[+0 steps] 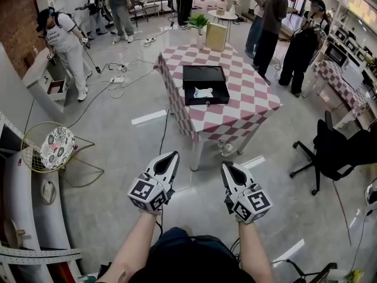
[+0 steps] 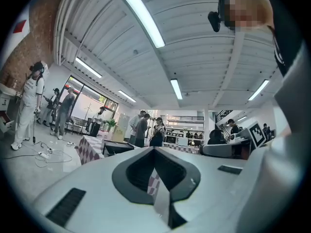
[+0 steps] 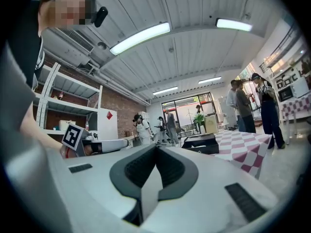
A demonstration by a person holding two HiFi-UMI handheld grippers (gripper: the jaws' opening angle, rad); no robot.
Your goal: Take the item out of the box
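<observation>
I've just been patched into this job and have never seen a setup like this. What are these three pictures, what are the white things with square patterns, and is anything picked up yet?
There is no robot arm here. A person holds a two-jaw gripper in each hand. The head view comes from a camera on the person's head, looking down at the left gripper and the right gripper. The patterned cubes are part of the grippers. The other two pictures come from a camera riding on each gripper, looking along its jaws. Both pairs of jaws are closed on nothing. Some way ahead stands a checkered table with an open black box on it, and a white item lies inside the box. A potted plant and a tan package stand at the table's far end.
</observation>
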